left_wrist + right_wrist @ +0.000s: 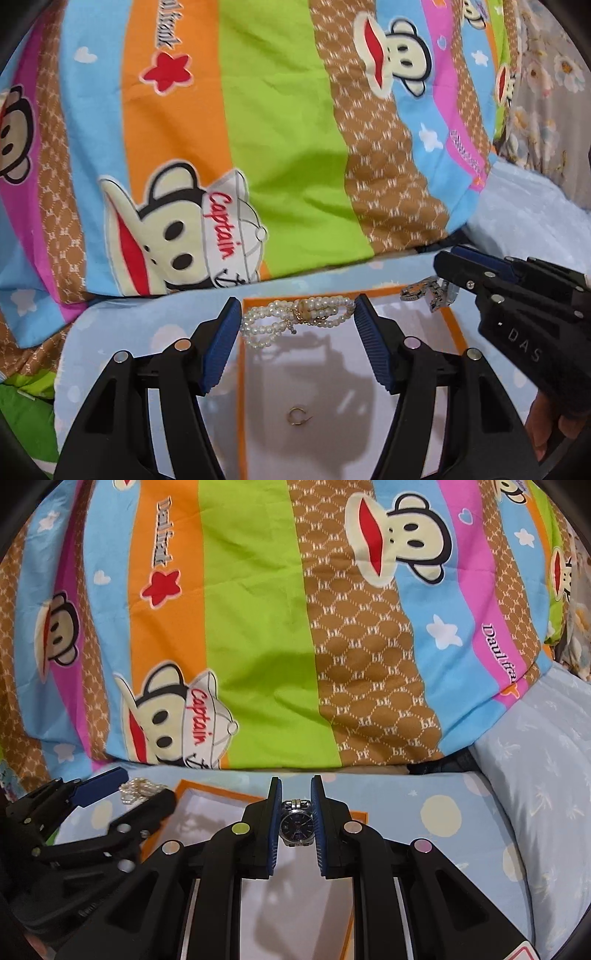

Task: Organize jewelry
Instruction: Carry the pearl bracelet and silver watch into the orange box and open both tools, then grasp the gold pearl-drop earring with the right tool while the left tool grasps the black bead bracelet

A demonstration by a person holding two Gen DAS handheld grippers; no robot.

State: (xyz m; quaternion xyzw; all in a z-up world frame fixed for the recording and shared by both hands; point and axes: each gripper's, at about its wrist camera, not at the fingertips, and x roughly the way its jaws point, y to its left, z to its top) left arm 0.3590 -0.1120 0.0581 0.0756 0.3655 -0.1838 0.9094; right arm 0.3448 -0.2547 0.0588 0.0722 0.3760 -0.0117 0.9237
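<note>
An orange-rimmed white box (452, 325) lies on the light blue bedsheet. A white pearl bracelet (295, 317) lies over the box's far edge, between the fingertips of my open left gripper (297, 306). A small gold ring (297, 416) lies on the box floor nearer me. My right gripper (296, 784) is shut on a silver watch with a dark blue dial (296, 826) and holds it above the box (207, 797). In the left wrist view the right gripper (448, 260) is at the right, with the watch (428, 293) over the box's far right corner.
A large striped cartoon-monkey quilt (258, 147) bulges right behind the box. A pale blue pillow (535, 746) lies to the right. The left gripper (122, 775) and the pearls (142, 788) show at the left in the right wrist view.
</note>
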